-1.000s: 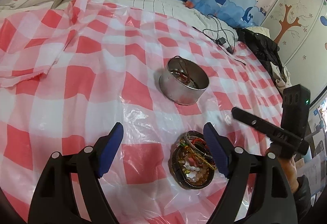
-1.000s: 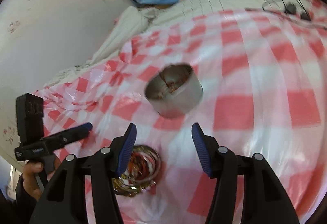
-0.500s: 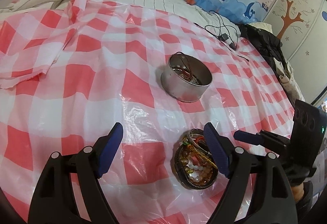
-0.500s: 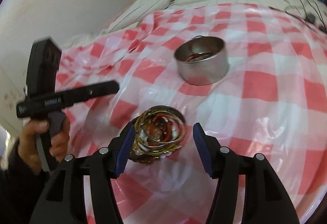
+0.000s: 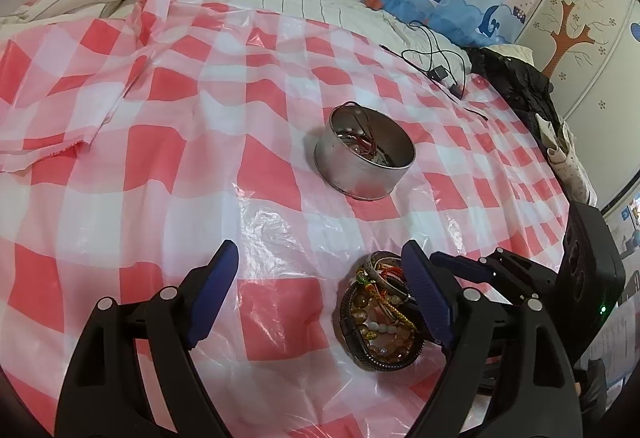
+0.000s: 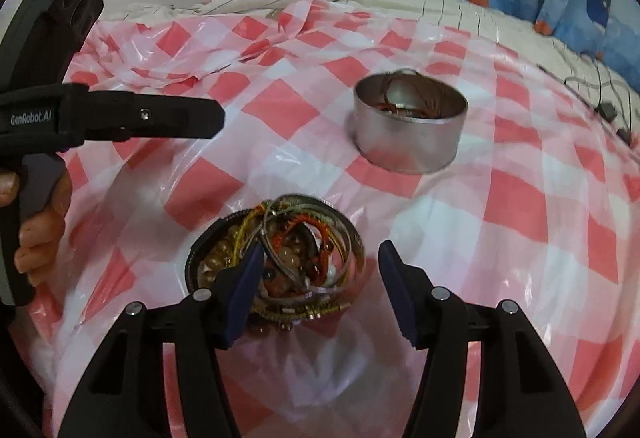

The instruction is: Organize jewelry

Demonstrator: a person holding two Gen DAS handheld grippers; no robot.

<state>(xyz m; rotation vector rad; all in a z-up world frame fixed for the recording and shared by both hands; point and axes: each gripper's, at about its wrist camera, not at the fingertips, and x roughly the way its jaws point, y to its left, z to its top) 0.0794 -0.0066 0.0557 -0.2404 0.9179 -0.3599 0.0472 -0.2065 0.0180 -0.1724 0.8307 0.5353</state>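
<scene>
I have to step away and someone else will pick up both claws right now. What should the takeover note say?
Left claw: open, empty, over the checked cloth beside the pile.
Right claw: open, empty, right above the pile of bracelets, nothing gripped.
Things: the tangled beaded bracelets and bangles sit in a heap on the cloth, nearer to you; the round metal tin stands beyond it, with a few pieces, including red cord, already inside.
Done: some jewelry is in the tin.
Left: most of the pile probably still needs sorting; likely next, pick one bracelet with the right claw.
</scene>
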